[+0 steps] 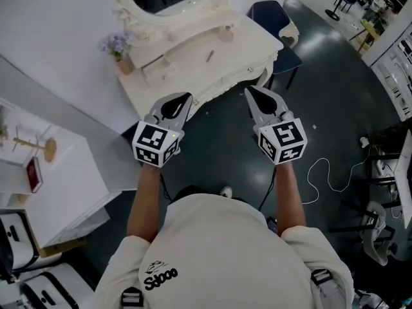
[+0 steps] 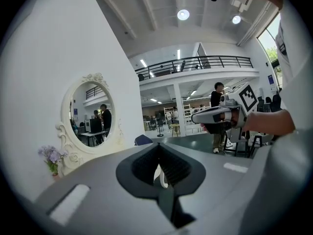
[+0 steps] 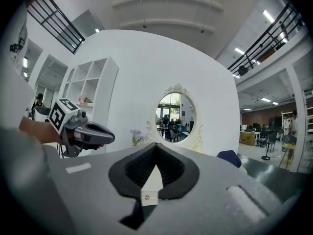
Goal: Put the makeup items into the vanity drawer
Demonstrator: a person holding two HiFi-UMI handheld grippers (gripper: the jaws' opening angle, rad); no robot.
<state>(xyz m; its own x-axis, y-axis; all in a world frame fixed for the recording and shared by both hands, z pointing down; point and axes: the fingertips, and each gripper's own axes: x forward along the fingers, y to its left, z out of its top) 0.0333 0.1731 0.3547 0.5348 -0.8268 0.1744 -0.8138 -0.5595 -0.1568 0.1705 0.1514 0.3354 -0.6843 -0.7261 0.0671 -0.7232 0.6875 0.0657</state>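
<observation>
Left gripper (image 1: 185, 99) and right gripper (image 1: 251, 94) both closed, empty. I hold them level toward the vanity table (image 1: 244, 50) at 12 o'clock, probably for approach.

Flowers (image 1: 116, 42) on vanity (image 1: 193, 71); chair (image 1: 267, 11) right

A large open hall, seemingly a lab or studio, is housing a mock bedroom corner. A cream vanity (image 1: 193, 56) with an oval mirror (image 2: 90, 114) is standing against a bare partition wall (image 2: 58, 58), while a railed mezzanine (image 2: 195, 61) is running overhead and a loose cable (image 1: 320, 160) is lying on the dark floor (image 1: 335, 95).
</observation>
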